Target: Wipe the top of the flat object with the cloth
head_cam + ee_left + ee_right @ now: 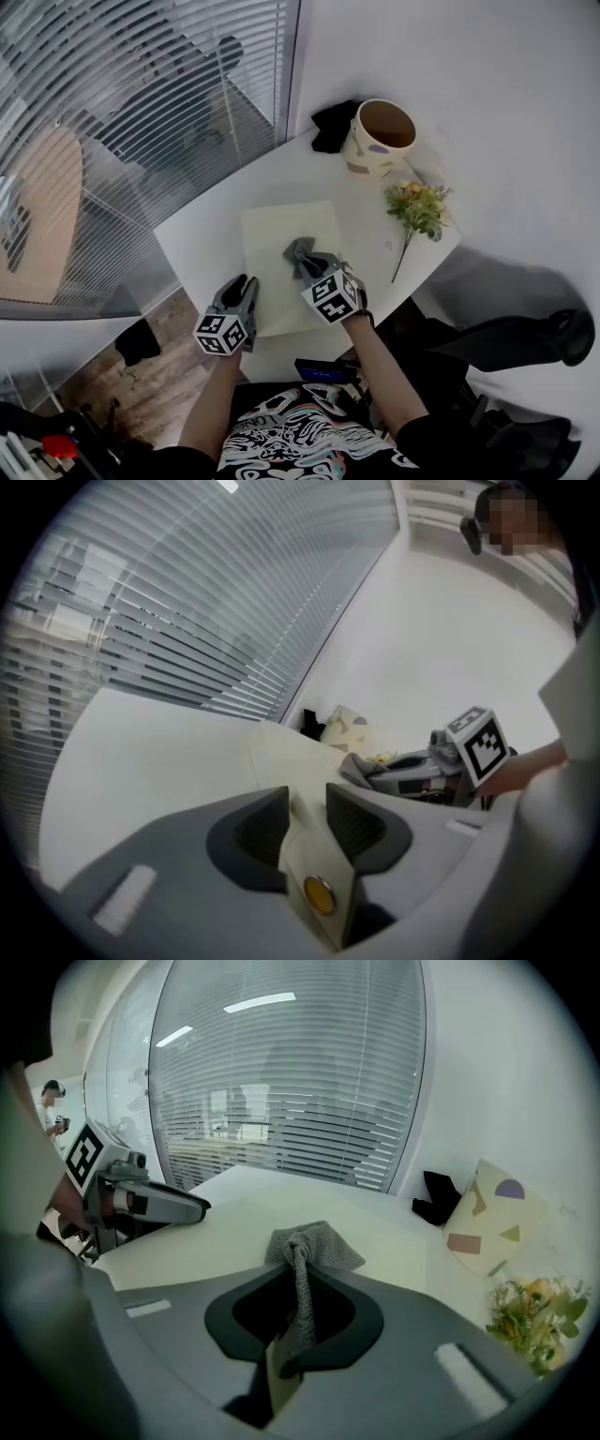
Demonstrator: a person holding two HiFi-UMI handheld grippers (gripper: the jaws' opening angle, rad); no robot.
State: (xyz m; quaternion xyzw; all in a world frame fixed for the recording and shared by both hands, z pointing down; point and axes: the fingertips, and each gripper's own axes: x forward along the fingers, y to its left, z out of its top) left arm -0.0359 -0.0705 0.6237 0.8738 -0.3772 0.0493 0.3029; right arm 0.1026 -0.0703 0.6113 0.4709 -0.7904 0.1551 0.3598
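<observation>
Even, soft indoor light with faint shadows; both gripper views bend strongly and darken at their rounded edges.

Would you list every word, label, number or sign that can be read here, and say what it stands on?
No text can be read anywhere.
Left gripper and right gripper: cubes carry black-and-white square markers, no letters.
Pot: coloured shapes only.
Cream mat and grey cloth: plain.
Shirt: swirling print, nothing legible.

two grippers (245,284) (315,262), one cloth (298,250), one cream mat (277,228), one pot (364,156), one flower sprig (418,208), one black bundle (332,127)
</observation>
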